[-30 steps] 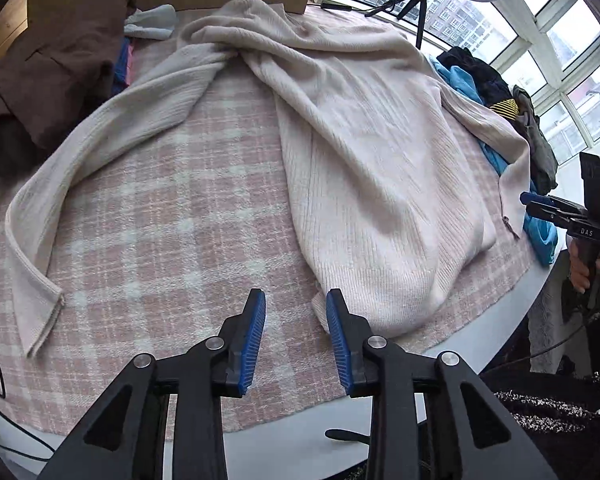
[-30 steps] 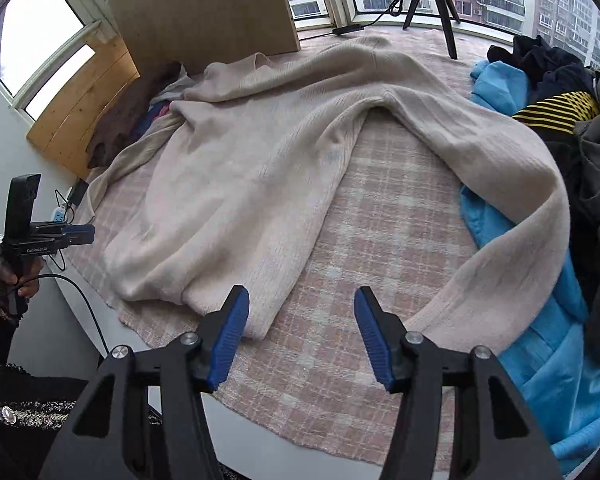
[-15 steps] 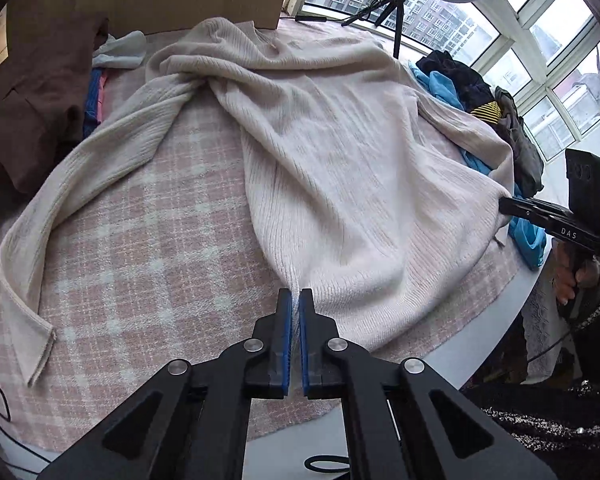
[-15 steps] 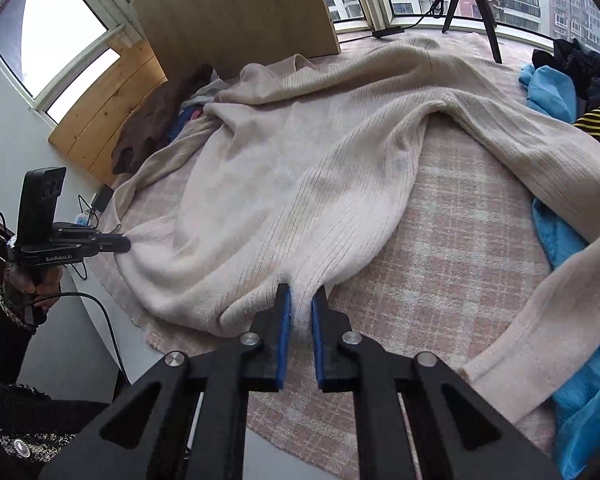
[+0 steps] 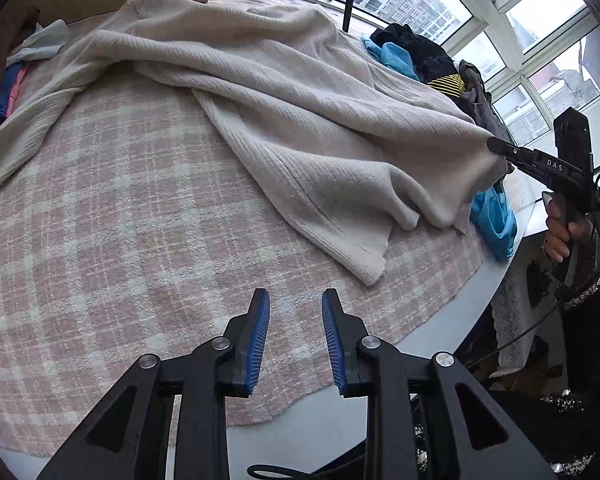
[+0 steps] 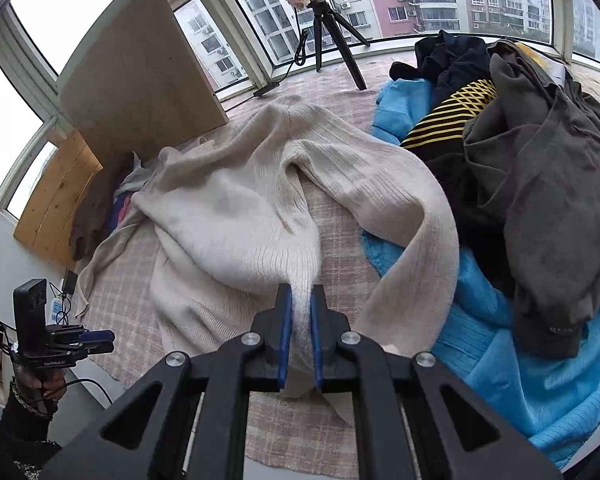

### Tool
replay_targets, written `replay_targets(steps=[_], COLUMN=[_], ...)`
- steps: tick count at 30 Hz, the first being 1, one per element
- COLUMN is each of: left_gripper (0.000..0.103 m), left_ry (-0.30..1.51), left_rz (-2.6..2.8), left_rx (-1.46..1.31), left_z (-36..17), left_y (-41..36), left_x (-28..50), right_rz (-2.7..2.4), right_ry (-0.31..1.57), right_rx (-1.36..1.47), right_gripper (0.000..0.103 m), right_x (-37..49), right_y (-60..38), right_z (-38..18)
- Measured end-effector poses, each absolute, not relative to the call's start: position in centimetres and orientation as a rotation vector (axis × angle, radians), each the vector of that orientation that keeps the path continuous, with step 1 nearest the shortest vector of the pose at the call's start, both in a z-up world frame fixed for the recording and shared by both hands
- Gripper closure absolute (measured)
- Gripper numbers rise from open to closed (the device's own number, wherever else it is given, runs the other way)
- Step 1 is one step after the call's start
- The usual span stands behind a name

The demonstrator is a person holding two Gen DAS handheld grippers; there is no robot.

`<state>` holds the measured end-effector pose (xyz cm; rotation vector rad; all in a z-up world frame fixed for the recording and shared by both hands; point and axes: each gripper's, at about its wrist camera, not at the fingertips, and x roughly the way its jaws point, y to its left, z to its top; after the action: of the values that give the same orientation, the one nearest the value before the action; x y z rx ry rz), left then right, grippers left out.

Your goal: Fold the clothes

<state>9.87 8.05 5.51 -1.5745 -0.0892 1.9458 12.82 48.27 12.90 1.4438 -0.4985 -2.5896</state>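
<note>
A cream ribbed sweater [image 5: 300, 120] lies spread on a pink checked cloth [image 5: 100, 220]. My left gripper [image 5: 296, 328] is open and empty above the cloth, short of the sweater's near hem corner [image 5: 370, 268]. My right gripper [image 6: 299, 320] is shut on the sweater's hem [image 6: 300, 280] and holds it lifted; in the left wrist view it [image 5: 496, 146] pulls the fabric taut to the right. One sleeve [image 6: 412, 240] curves over the blue garment.
A heap of clothes lies at the right: a blue garment [image 6: 520, 360], a grey one [image 6: 552, 200], a black and yellow striped one [image 6: 448, 120]. A wooden board [image 6: 140, 80] and a tripod [image 6: 332, 28] stand by the windows. The table edge [image 5: 440, 320] is close.
My left gripper has opened and let go of the hem, which now lies on the cloth. My right gripper has stayed shut on the hem and carried it up and to the right.
</note>
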Motion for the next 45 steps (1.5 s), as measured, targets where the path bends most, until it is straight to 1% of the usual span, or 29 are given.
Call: replay_targets(steps=[1, 2, 5, 7, 9, 11, 12, 13, 17, 20, 22, 24, 25, 27, 31, 33, 34, 36, 40, 45], left_gripper=[0.072, 0.071, 0.07, 0.067, 0.067, 0.071, 0.091, 0.101, 0.101, 0.101, 0.101, 0.101, 0.101, 0.101, 0.101, 0.101, 0.1, 0.102, 0.101, 0.099], left_ry=[-0.098, -0.106, -0.136, -0.142, -0.13, -0.124, -0.121, -0.129, -0.268, -0.375, -0.402, -0.39, -0.379, -0.348, -0.235, -0.24, -0.244, -0.243, -0.163, 0.019], left_rz=[1.939, 1.931, 1.924, 1.931, 1.952, 1.988, 2.006, 2.016, 2.048, 2.102, 2.175, 2.226, 2.249, 2.226, 2.128, 2.084, 2.071, 2.079, 2.177, 2.315], left_rx=[-1.582, -1.589, -1.635, -1.667, -1.694, -1.683, -1.677, -1.67, -1.609, -1.566, -1.544, -1.551, -1.557, -1.621, -1.769, -1.823, -1.838, -1.829, -1.69, -1.541], left_z=[5.2, 4.9, 3.9, 3.3, 2.8, 3.0, 3.1, 3.3, 6.4, 10.2, 12.6, 13.4, 13.6, 11.8, 5.9, 4.2, 3.9, 4.8, 9.1, 14.2], left_y=[9.1, 10.2, 12.7, 13.9, 14.8, 15.1, 15.2, 15.1, 10.7, 4.1, -0.4, -3.5, -4.9, -5.6, -2.7, -2.4, -2.6, -3.3, -4.9, -5.9], left_x=[9.8, 9.8, 9.3, 8.9, 8.6, 8.5, 8.4, 8.4, 8.6, 9.7, 11.3, 12.1, 12.4, 12.3, 12.0, 11.6, 11.2, 10.2, 7.1, 0.3], right_rz=[-2.588, -2.588, -2.579, -2.567, -2.552, -2.54, -2.531, -2.524, -2.495, -2.466, -2.411, -2.355, -2.344, -2.321, -2.227, -2.223, -2.216, -2.228, -2.341, -2.516], right_ry=[-0.486, -0.476, -0.432, -0.396, -0.362, -0.348, -0.353, -0.362, -0.402, -0.434, -0.491, -0.552, -0.545, -0.522, -0.461, -0.373, -0.334, -0.336, -0.393, -0.339], right_rx=[1.444, 1.446, 1.45, 1.451, 1.451, 1.457, 1.462, 1.468, 1.469, 1.452, 1.427, 1.396, 1.403, 1.451, 1.62, 1.666, 1.682, 1.668, 1.507, 1.347], right_gripper=[0.094, 0.094, 0.094, 0.094, 0.094, 0.094, 0.094, 0.094, 0.094, 0.094, 0.094, 0.094, 0.094, 0.094, 0.094, 0.094, 0.09, 0.088, 0.088, 0.088], right_x=[12.6, 12.4, 12.0, 11.7, 11.5, 11.3, 11.1, 11.0, 11.1, 11.7, 12.3, 12.9, 13.0, 13.0, 12.6, 13.0, 13.3, 13.5, 13.4, 10.7], right_y=[48.5, 48.7, 49.1, 49.2, 49.2, 49.4, 49.5, 49.7, 50.1, 49.3, 48.3, 46.8, 45.8, 43.9, 40.7, 39.8, 39.5, 40.1, 43.1, 45.9], right_z=[12.9, 13.0, 13.3, 13.4, 13.2, 12.8, 12.6, 12.4, 12.5, 13.0, 13.3, 13.4, 13.1, 11.7, 7.6, 7.2, 7.3, 8.7, 14.0, 20.6])
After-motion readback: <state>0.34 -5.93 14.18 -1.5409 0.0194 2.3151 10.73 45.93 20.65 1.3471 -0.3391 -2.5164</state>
